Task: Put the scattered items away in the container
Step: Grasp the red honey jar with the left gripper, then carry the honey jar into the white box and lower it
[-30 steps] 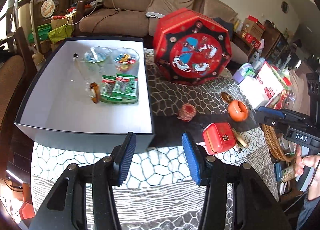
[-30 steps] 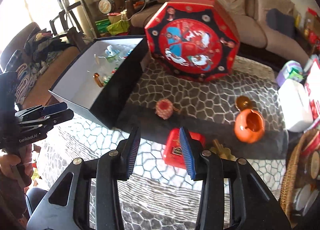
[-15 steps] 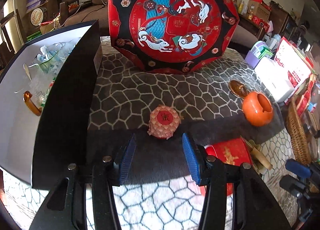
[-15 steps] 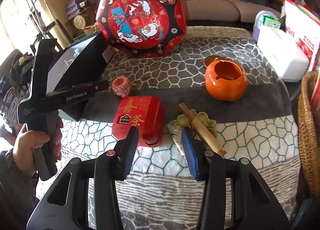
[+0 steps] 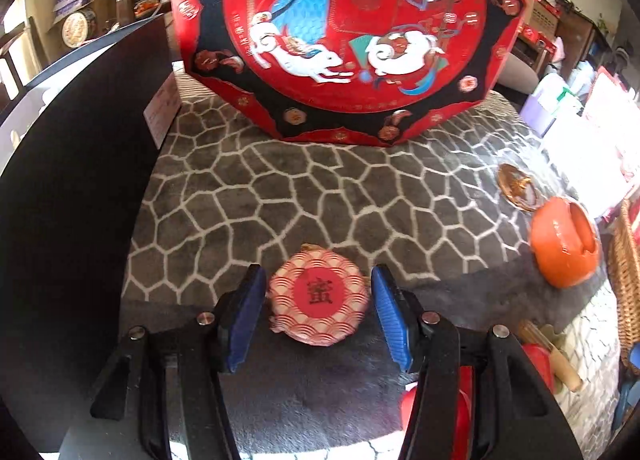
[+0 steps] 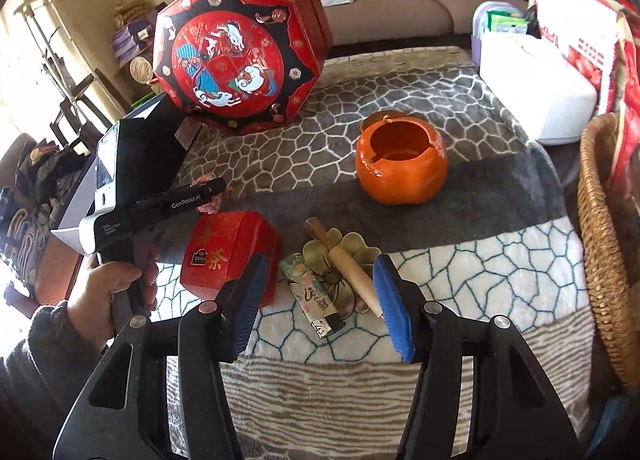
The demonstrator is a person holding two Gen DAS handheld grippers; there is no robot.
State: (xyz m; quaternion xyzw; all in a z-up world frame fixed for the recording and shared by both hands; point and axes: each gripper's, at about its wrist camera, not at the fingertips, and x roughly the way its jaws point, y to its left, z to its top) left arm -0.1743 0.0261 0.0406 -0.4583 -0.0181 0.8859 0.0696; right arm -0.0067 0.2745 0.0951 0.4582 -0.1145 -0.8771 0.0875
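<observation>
Both jaws wide; left gripper [image 5: 318,310] straddles the 蜜 jar [image 5: 319,298]; tin [image 6: 228,254] possibly reads "CHALI".

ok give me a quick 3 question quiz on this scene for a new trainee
1. True or false: the left gripper has already shut on the small round patterned packet.
2. Multiple choice: in the right wrist view, what lies between the open fingers of the right gripper?
A. the orange pot
B. a lighter and a wooden stick on a small leaf-shaped dish
C. the octagonal red box
3. Fill in: the red tea tin lies to the ____ of the lighter in the right wrist view.

Key: 1 false, the pads flank it with gaps; 2 B; 3 left
</observation>
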